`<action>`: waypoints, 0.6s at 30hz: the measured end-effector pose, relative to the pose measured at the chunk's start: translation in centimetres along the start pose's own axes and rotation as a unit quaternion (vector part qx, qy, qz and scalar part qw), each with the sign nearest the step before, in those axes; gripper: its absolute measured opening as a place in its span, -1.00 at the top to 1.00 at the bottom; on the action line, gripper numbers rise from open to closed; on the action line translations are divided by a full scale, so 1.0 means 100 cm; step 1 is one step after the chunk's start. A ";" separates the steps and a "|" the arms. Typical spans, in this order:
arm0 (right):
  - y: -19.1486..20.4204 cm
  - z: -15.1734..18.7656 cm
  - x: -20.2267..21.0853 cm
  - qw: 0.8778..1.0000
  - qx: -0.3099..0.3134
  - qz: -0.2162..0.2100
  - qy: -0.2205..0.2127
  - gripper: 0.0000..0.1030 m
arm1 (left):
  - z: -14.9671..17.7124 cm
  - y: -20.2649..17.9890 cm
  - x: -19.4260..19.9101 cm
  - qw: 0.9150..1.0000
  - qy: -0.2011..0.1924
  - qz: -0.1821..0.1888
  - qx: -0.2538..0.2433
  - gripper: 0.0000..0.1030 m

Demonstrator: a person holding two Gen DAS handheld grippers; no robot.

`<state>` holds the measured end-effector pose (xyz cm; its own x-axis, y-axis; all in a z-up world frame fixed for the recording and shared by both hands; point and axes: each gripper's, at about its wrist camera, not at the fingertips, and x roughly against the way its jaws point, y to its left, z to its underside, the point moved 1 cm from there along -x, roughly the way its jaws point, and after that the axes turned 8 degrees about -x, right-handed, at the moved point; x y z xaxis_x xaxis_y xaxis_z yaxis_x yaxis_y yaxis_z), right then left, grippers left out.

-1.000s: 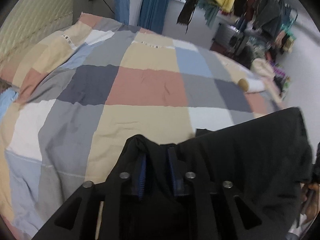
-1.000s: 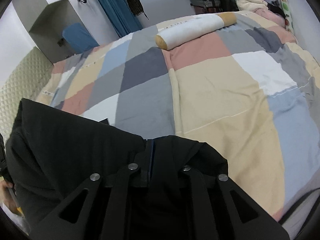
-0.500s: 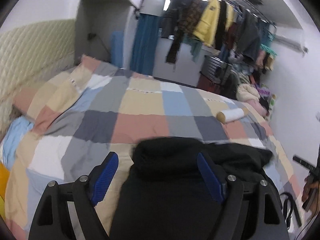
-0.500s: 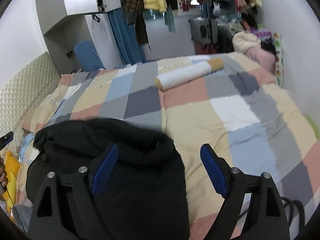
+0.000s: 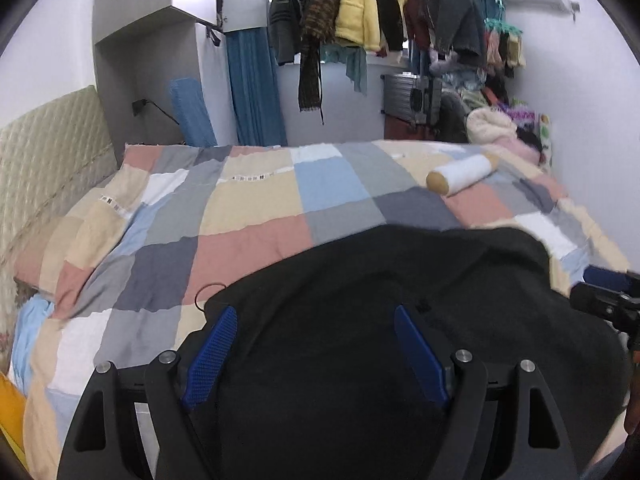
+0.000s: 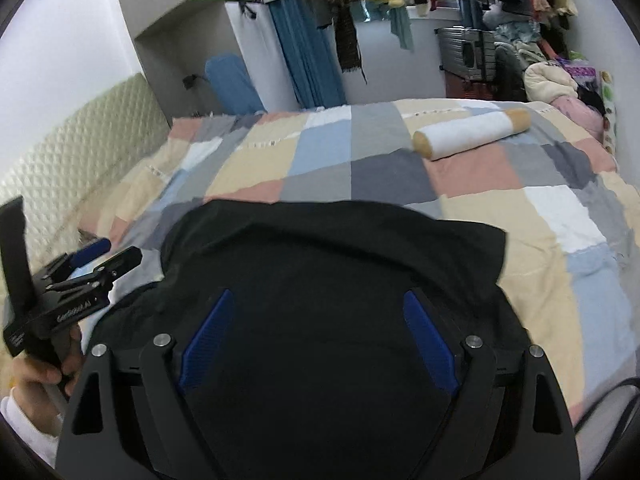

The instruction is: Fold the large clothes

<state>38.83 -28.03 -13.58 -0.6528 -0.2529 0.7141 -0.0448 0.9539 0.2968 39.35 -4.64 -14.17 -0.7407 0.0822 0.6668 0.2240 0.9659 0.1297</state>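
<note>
Lying folded on the patchwork bed (image 5: 248,236); a black garment (image 5: 400,300).

The patchwork quilt (image 5: 248,216) lies bare across the middle and far left of the bed — open room to pass there. A black garment (image 6: 332,264) covers the near edge, and a white bolster (image 6: 472,133) lies across the far right. Behind the bed, hanging clothes (image 5: 360,4) and a cabinet (image 5: 160,4) crowd the upper space — a padded headboard (image 5: 44,160) bounds the left.
</note>
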 end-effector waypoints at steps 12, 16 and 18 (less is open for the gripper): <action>-0.005 0.016 -0.075 0.999 -0.004 0.009 0.034 -0.79 | 0.030 -0.001 -0.048 0.999 0.031 0.001 0.010 -0.57; -0.001 0.021 -0.086 0.999 0.009 0.029 0.025 -0.90 | 0.032 0.002 -0.060 0.999 0.031 -0.003 0.011 -0.57; -0.001 0.017 -0.095 0.999 0.009 0.031 0.026 -0.91 | 0.031 0.004 -0.068 0.999 0.033 -0.010 0.006 -0.57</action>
<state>43.70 -25.43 -21.48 -0.6145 -0.1999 0.7632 -0.0189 0.9708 0.2391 42.51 -4.10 -20.94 -0.7010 0.0475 0.7115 0.2026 0.9699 0.1350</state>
